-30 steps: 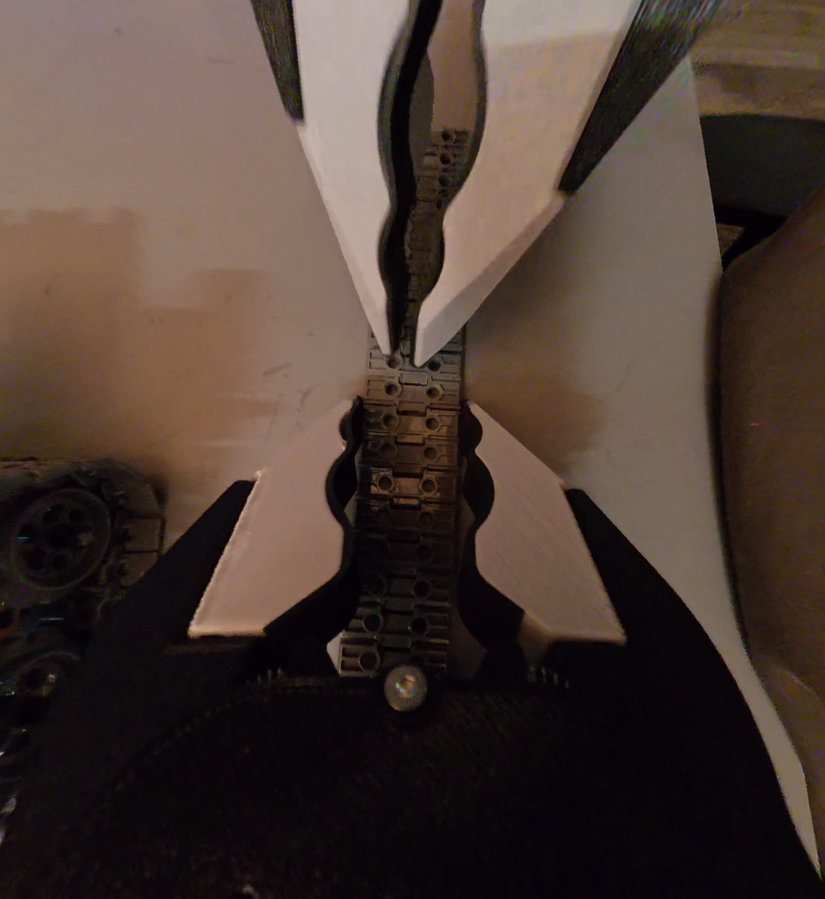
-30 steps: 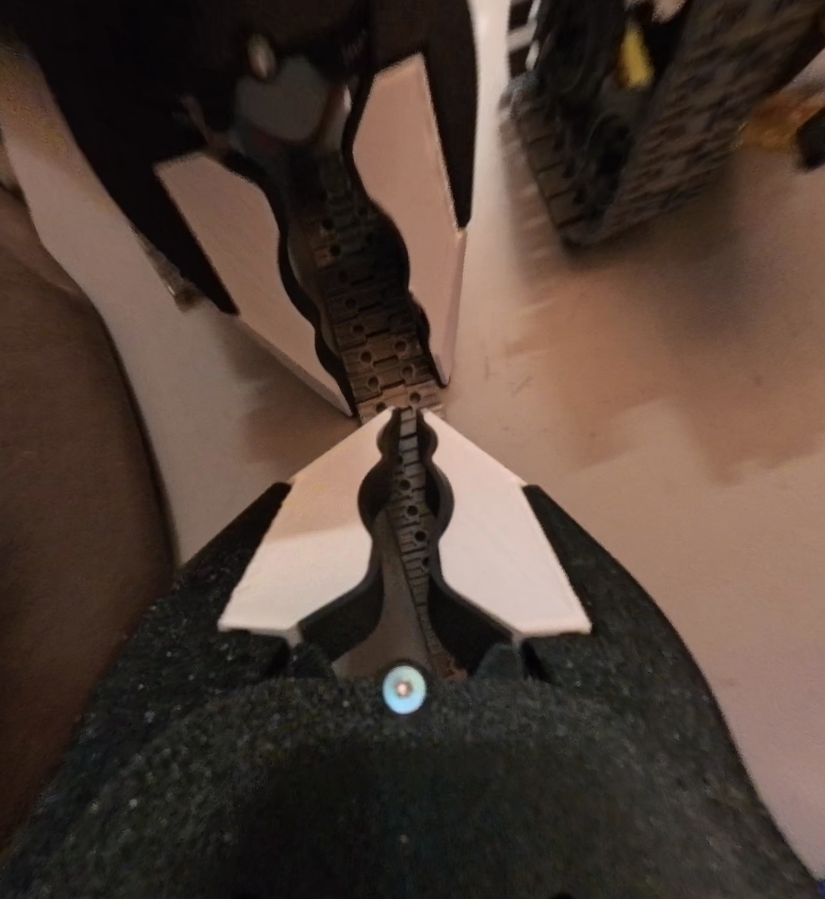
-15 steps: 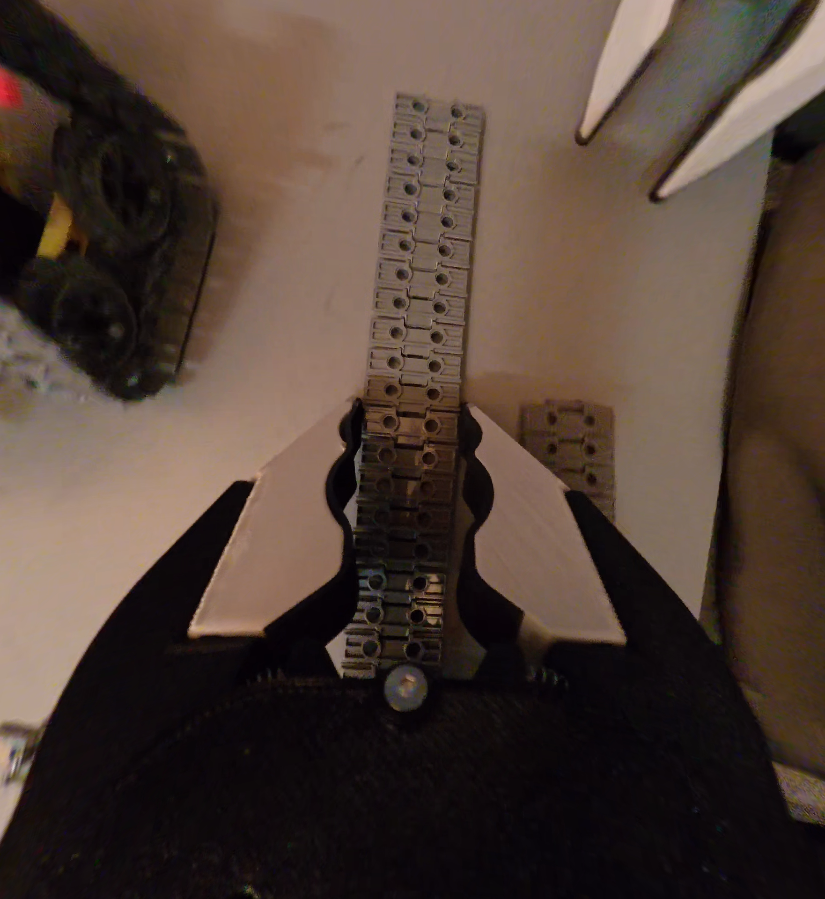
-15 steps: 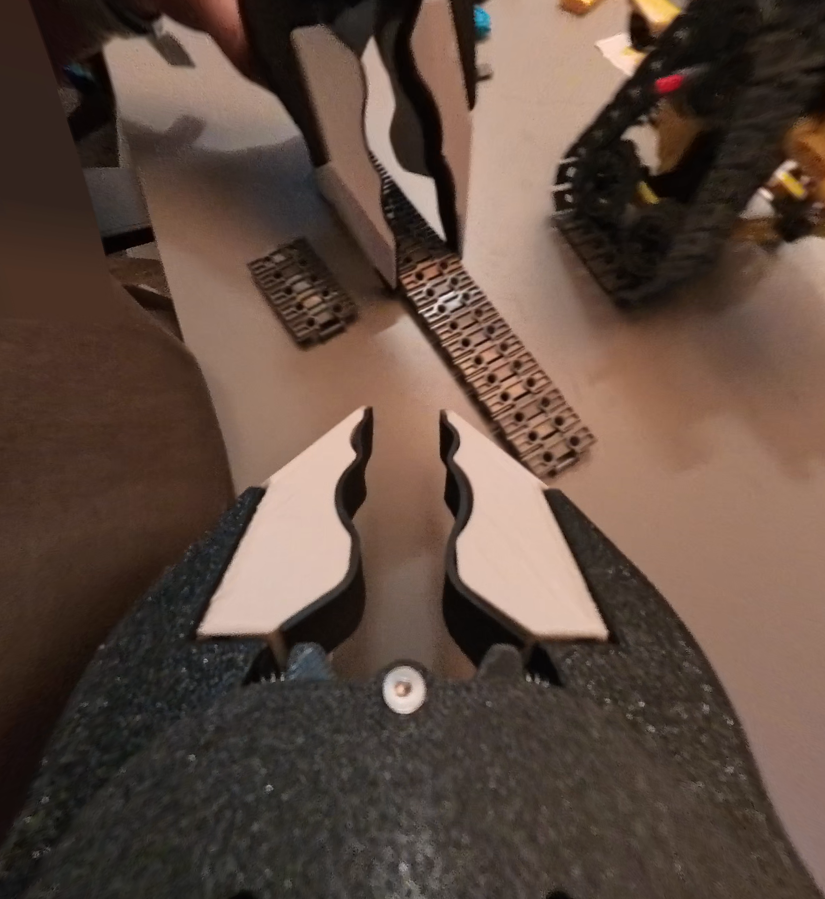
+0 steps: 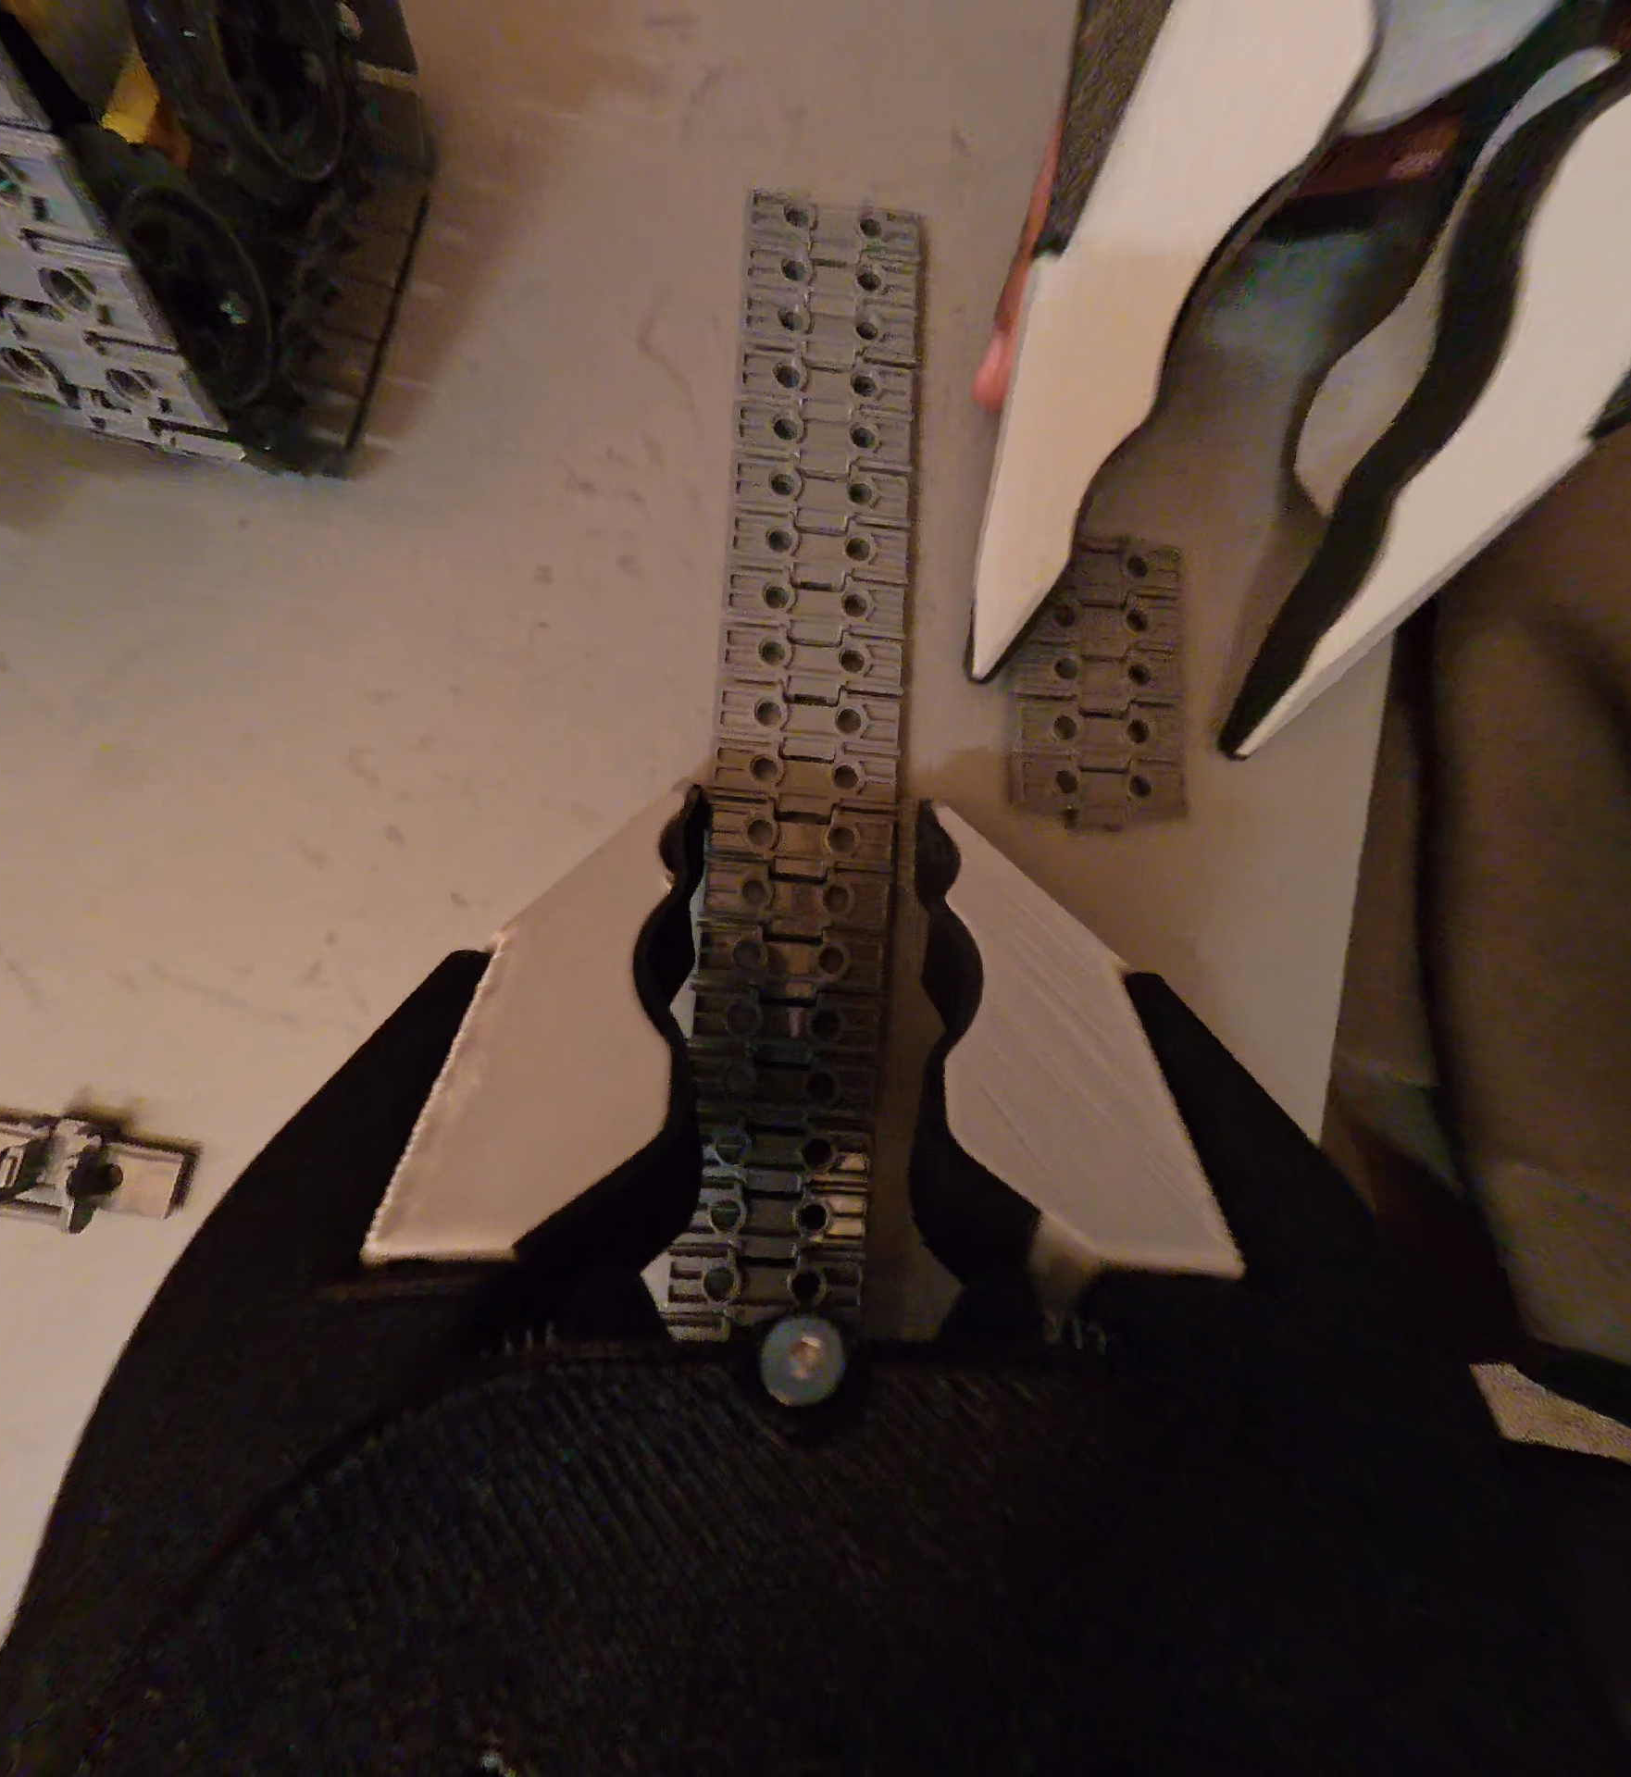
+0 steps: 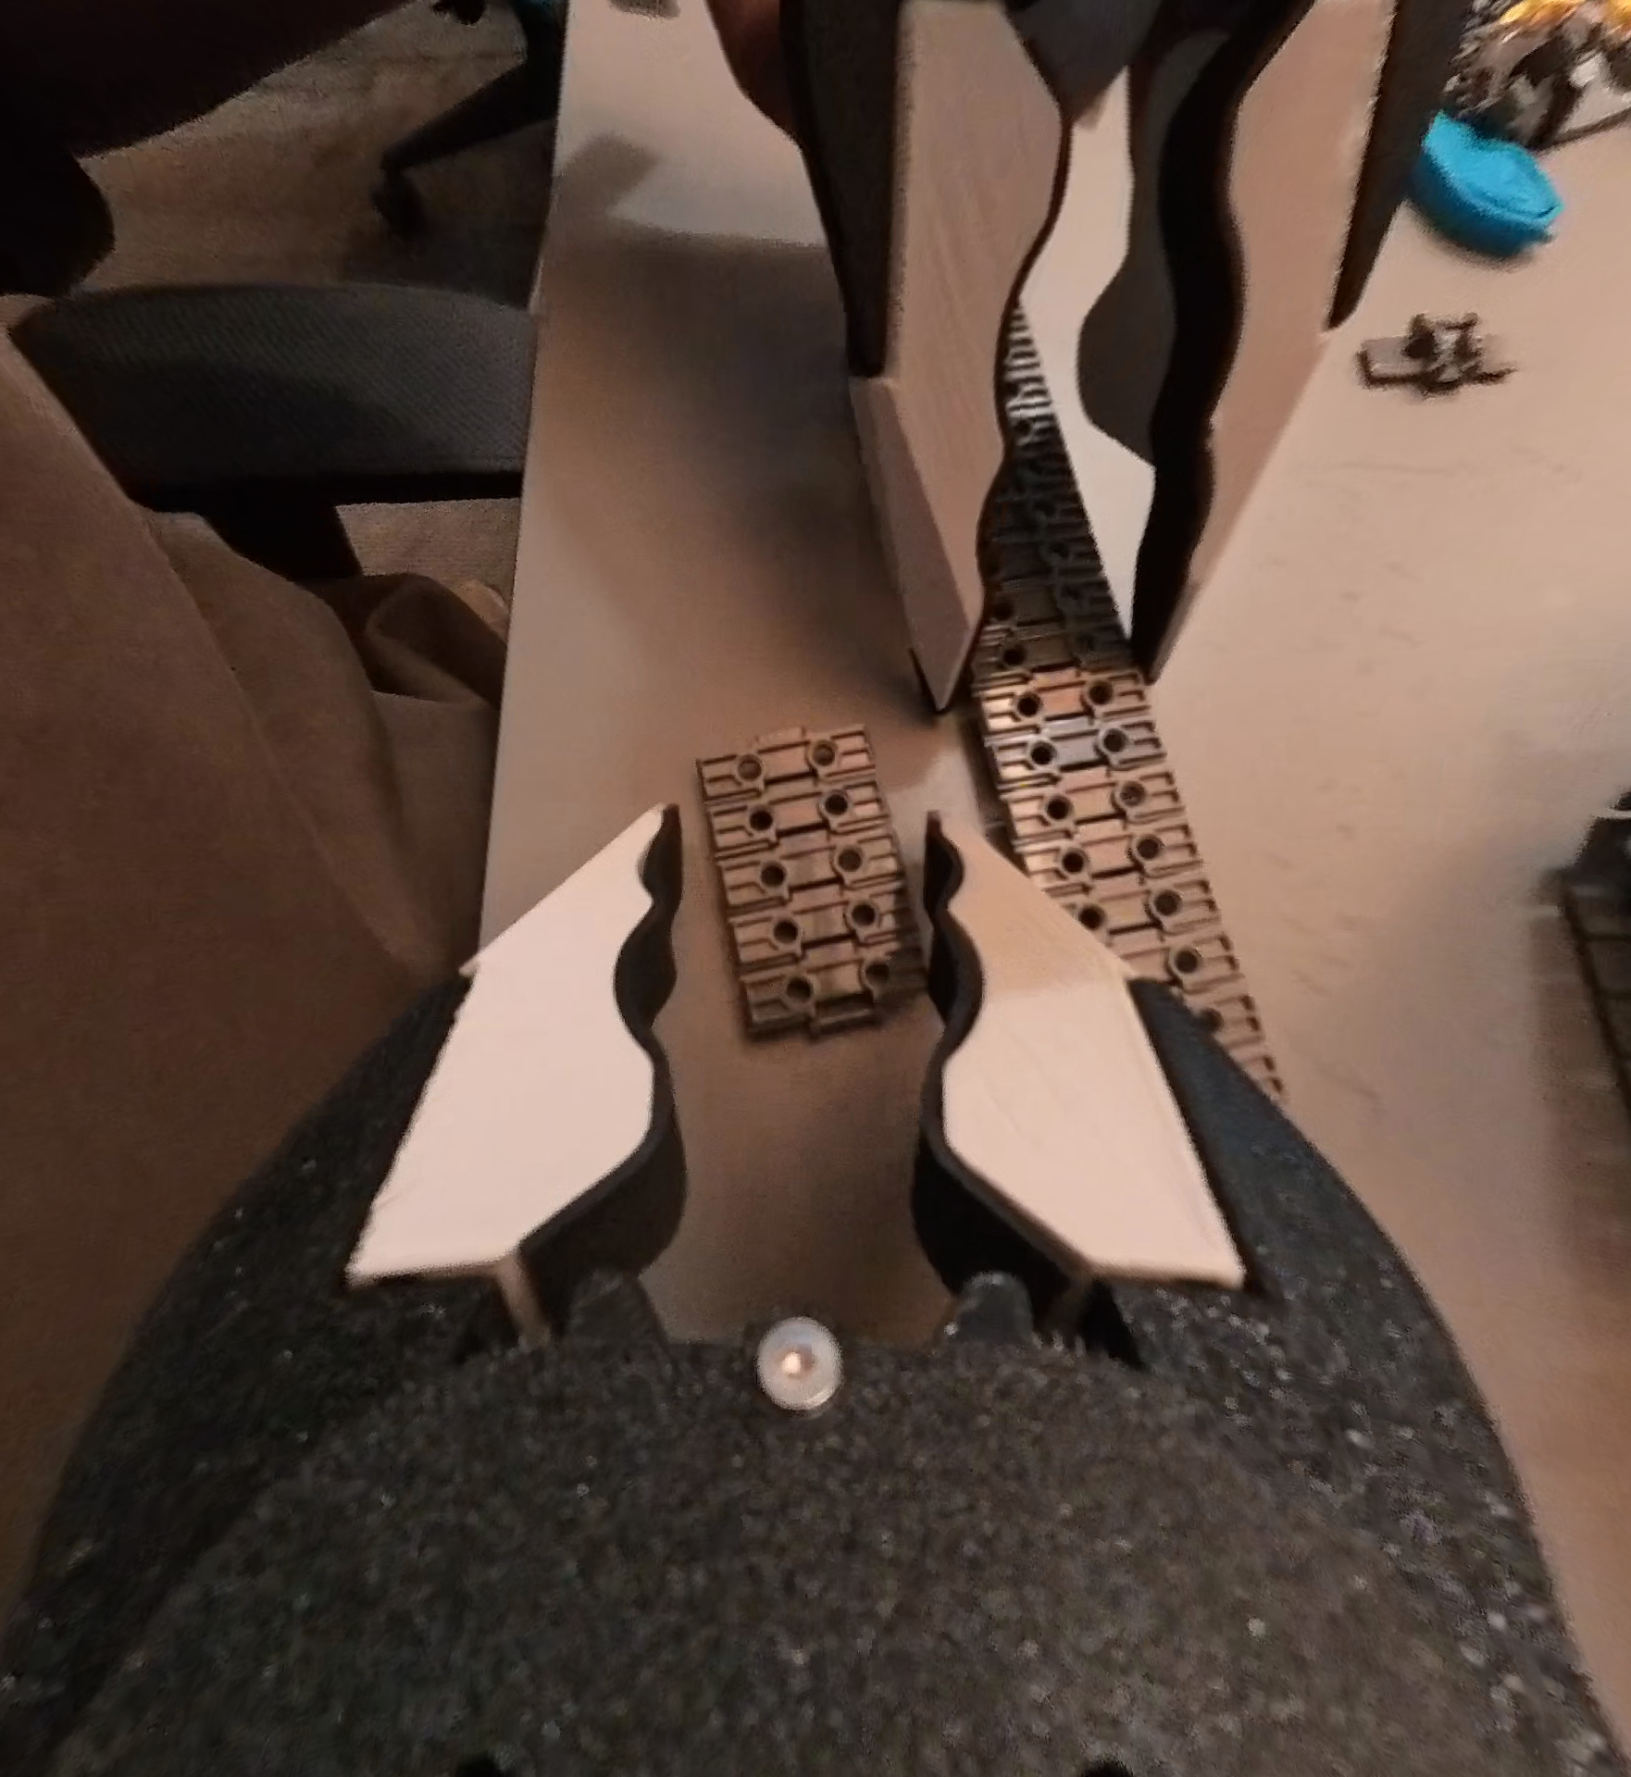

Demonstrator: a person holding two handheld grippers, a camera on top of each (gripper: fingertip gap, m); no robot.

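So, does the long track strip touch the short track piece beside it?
Apart. The left wrist view shows bare table between the long track strip and the short track piece.

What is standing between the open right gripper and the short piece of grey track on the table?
Nothing visible. The right gripper is open, and the short track piece lies flat on the table between its fingertips. The long track strip, with the left gripper around it, lies apart beside it.

Clutter on the pale bench
A tracked toy vehicle far left, one loose link nearer; blue lid-like thing beyond; dark chair alongside.
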